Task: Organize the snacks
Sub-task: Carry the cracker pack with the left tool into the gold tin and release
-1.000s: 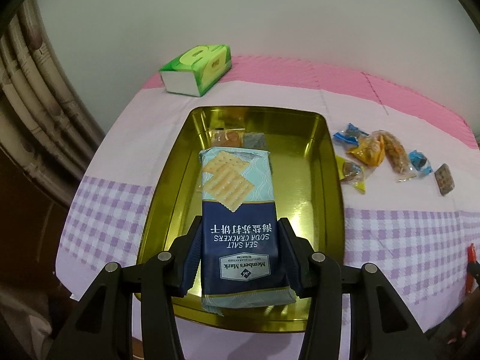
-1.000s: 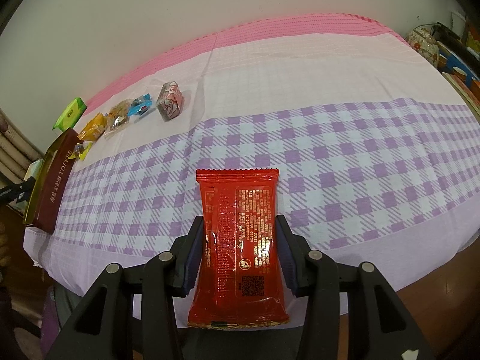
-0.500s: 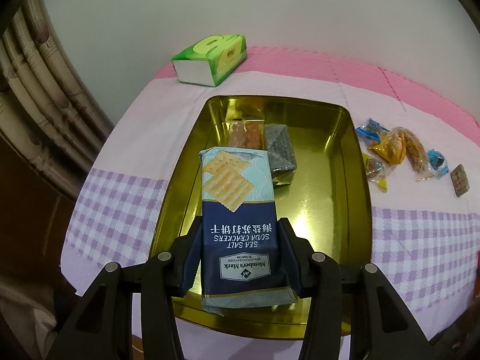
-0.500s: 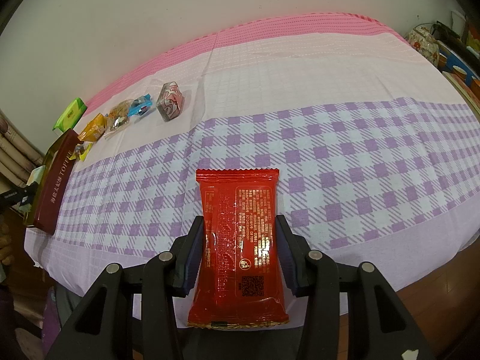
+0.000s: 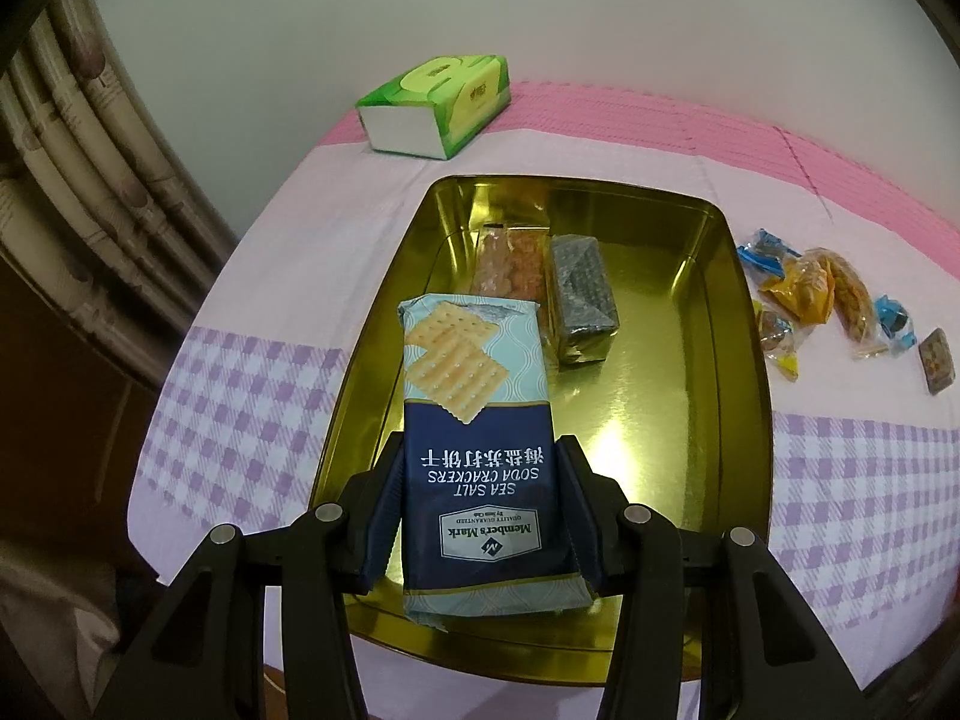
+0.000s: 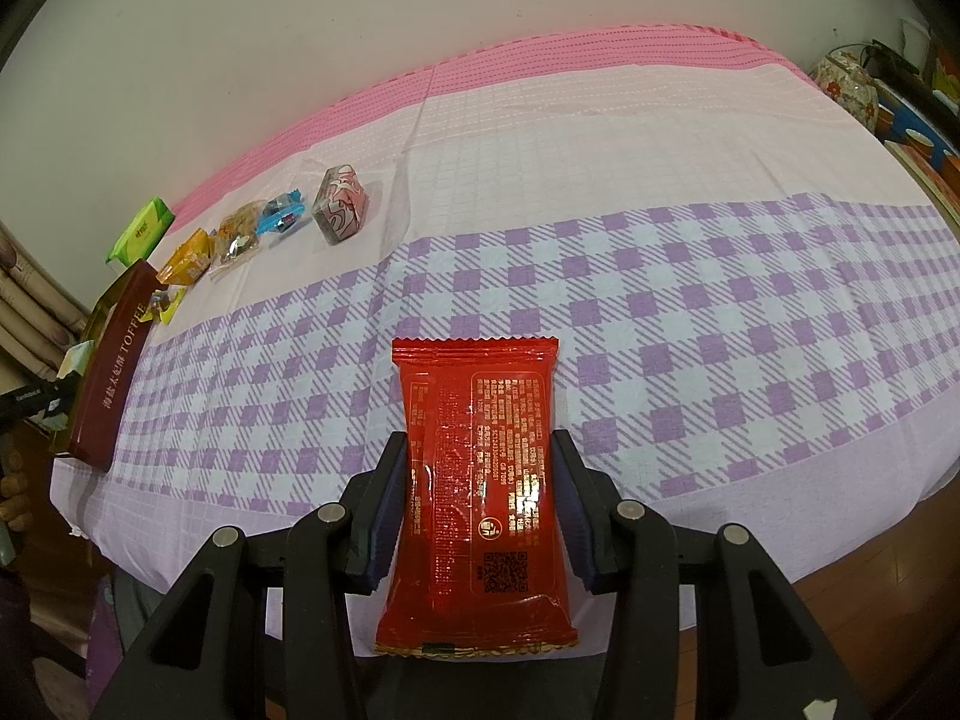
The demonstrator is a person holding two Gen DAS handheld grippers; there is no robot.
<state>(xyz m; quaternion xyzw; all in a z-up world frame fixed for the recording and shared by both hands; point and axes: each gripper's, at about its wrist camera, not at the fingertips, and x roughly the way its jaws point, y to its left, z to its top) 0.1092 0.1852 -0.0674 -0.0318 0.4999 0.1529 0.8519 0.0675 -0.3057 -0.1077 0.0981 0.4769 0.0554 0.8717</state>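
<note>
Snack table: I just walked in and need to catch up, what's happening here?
A person is sorting snacks with two handheld grippers. The left gripper holds a soda cracker pack above the gold tin, which has two small packets inside. The right gripper holds a red packet above the checked tablecloth. Several small sweets lie beside the tin.

The left gripper [image 5: 480, 501] and right gripper [image 6: 477, 498] are each pointing steeply downward, both pads pressing a packet between the jaws.
</note>
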